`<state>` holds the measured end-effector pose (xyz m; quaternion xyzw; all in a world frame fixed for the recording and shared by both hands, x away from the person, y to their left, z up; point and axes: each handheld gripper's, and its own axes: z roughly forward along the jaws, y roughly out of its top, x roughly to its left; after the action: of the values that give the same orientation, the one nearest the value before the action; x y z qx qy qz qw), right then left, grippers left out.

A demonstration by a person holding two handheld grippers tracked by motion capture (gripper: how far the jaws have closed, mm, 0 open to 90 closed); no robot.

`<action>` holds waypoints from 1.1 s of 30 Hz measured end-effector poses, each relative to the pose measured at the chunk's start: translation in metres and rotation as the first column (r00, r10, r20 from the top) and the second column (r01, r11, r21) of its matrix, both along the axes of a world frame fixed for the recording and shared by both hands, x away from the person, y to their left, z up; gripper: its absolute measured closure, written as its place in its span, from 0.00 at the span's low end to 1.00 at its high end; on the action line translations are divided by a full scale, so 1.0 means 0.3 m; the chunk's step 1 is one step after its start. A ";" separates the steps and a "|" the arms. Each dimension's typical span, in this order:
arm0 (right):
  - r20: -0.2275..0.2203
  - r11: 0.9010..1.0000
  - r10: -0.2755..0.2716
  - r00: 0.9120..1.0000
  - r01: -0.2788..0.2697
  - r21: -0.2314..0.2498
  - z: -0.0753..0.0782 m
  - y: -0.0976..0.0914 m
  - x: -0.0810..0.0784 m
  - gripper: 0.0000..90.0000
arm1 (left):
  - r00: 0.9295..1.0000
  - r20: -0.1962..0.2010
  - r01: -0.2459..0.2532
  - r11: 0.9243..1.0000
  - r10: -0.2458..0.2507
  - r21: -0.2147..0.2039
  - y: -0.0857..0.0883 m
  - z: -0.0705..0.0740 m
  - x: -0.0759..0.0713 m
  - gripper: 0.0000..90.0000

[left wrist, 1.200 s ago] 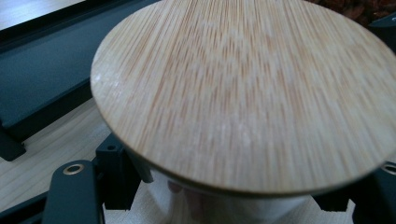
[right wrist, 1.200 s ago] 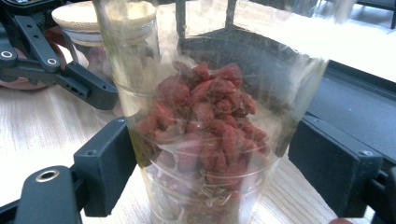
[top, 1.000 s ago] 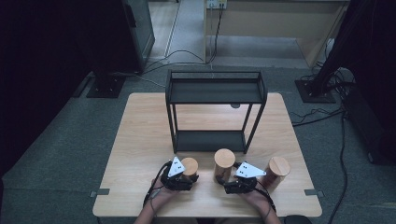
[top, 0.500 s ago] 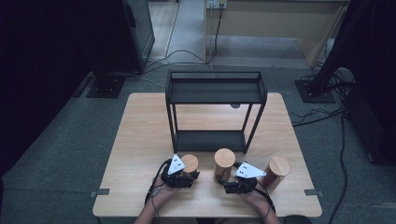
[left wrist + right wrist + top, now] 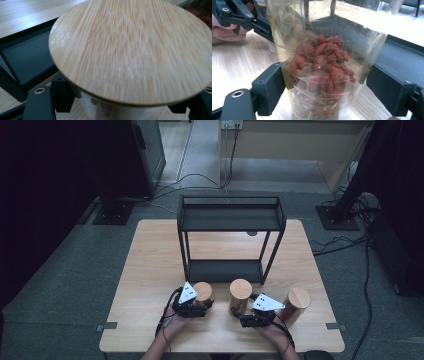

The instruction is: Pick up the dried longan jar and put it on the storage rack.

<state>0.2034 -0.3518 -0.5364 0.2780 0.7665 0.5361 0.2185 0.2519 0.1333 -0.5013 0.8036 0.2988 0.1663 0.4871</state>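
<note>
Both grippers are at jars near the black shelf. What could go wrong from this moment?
1. The right gripper has the glass jar of red berries between its jaws; the smooth wall might slip if it is lifted with a weak grip.
2. The left gripper grips its jar below the bamboo lid, close to the black shelf; the jar could knock the frame.
3. The third jar stands close by the right hand and might be bumped.

A light wooden surface stood on grey carpeted floor in a dim room. On it sat a black metal two-tier shelf. Black cables trailed across the floor behind. Dark stand bases rested at the far left and right, and a pale wooden cabinet lined the back
</note>
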 end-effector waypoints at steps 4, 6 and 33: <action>0.002 1.000 -0.002 1.000 0.002 -0.001 0.000 0.001 -0.002 0.19 | 1.000 0.004 0.004 1.000 -0.004 0.004 -0.006 0.001 0.005 0.28; 0.002 1.000 -0.002 1.000 0.002 -0.002 0.000 0.001 -0.002 0.19 | 1.000 0.003 0.003 1.000 -0.003 0.006 -0.009 0.004 0.009 0.28; 0.012 1.000 -0.008 1.000 0.008 -0.006 -0.001 0.006 -0.009 0.19 | 0.999 -0.014 -0.042 0.999 0.042 -0.016 -0.044 0.020 0.057 0.28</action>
<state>0.2007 -0.3501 -0.5368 0.2771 0.7659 0.5344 0.2259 0.2690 0.1199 -0.4953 0.7943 0.3202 0.1685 0.4880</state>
